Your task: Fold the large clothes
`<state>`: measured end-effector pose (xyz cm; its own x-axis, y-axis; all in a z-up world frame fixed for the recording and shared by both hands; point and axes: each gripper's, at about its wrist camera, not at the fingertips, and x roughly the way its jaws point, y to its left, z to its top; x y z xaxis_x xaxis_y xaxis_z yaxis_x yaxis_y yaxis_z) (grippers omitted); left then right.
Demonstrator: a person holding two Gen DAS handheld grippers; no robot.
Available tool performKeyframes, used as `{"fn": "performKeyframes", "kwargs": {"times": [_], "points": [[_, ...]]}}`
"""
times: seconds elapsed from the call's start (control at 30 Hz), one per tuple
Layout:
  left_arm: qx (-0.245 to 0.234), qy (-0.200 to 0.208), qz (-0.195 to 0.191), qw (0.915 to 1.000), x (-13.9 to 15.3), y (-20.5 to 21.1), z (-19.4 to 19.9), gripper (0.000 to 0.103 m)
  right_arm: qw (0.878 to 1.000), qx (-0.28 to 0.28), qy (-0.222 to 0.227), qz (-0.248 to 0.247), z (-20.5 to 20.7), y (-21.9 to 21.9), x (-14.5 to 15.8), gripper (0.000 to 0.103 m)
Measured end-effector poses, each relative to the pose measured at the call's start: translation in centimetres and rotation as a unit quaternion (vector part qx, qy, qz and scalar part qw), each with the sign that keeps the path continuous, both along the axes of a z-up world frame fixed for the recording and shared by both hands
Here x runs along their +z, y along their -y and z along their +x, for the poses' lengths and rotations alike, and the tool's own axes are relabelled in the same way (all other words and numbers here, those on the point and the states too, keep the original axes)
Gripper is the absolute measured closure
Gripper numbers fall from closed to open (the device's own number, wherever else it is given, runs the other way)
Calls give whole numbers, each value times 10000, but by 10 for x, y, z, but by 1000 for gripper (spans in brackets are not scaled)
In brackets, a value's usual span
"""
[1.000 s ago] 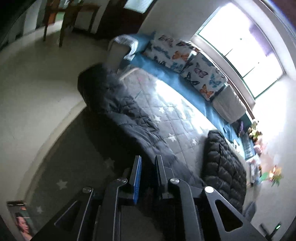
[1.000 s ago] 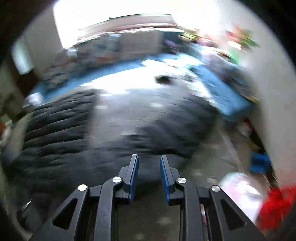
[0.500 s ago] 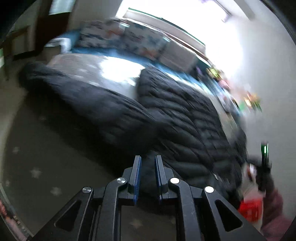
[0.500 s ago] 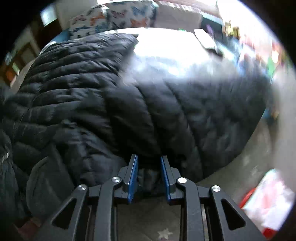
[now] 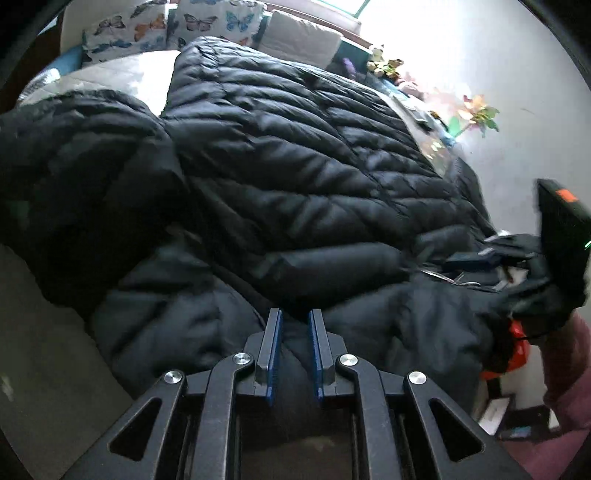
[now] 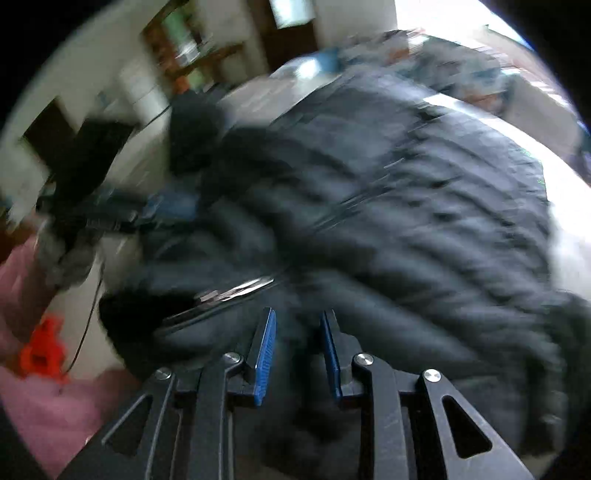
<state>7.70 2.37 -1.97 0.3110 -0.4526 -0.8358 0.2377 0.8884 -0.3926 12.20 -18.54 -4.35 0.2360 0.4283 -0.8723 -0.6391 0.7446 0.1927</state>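
Both grippers have swung down over the jacket [image 5: 295, 155], which now fills each view instead of lying far off on the bed [image 5: 122, 74]. Black, puffy and quilted in ribbed rows, it lies spread over the pale quilted bed. Left gripper [image 5: 295, 325] pinches a fold of its hem between narrow jaws; right gripper [image 6: 297, 332] grips fabric likewise. Only the left view shows butterfly pillows [image 5: 207, 22] sharply; the right view is blurred, showing a silvery zipper [image 6: 236, 288].

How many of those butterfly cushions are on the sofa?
2, side by side along the sofa back: one butterfly cushion at the left, another just right of it. The black puffer jacket may hide more.
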Motion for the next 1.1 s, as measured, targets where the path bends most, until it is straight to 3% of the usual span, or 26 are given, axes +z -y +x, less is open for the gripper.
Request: {"fn": "performKeyframes", "kwargs": {"times": [0.1,0.17,0.27,0.37,0.43,0.5,0.67,0.83,0.9,0.97,1.03,1.1], "points": [[-304,-232,-77,9992,-12,16,-14,87,9967,443,140,-671,-21,-19,-19,71],[-394,-120,23,9992,-10,19,-17,87,9955,539,209,-756,-28,-19,-19,71],[-406,-302,-72,9987,4,15,-6,87,9973,414,-124,-595,-12,-9,-12,72],[-435,-20,-64,9990,42,10,13,87,9983,212,10,-539,5,6,8,69],[-337,75,-181,9992,62,2,38,87,9972,-37,275,-698,19,19,17,60],[-130,21,-352,9993,74,-7,71,87,9967,-349,323,-662,39,33,17,59],[496,-142,-579,9970,93,-47,177,86,9962,-782,-108,-363,63,56,-4,59],[1219,-250,-979,9874,85,-94,281,55,9974,-558,-154,-430,59,50,-17,53],[1560,-256,-1053,9818,76,-109,311,37,9979,-497,-186,-370,61,50,-17,51],[1912,-375,-1323,9719,61,-126,342,27,9980,-479,-238,-335,64,50,-17,50],[2216,-527,-1613,9603,42,-141,371,27,9980,-485,-309,-269,67,55,-16,49],[2353,-617,-1712,9547,26,-147,394,27,9980,-477,-346,-216,64,59,-15,48]]}}
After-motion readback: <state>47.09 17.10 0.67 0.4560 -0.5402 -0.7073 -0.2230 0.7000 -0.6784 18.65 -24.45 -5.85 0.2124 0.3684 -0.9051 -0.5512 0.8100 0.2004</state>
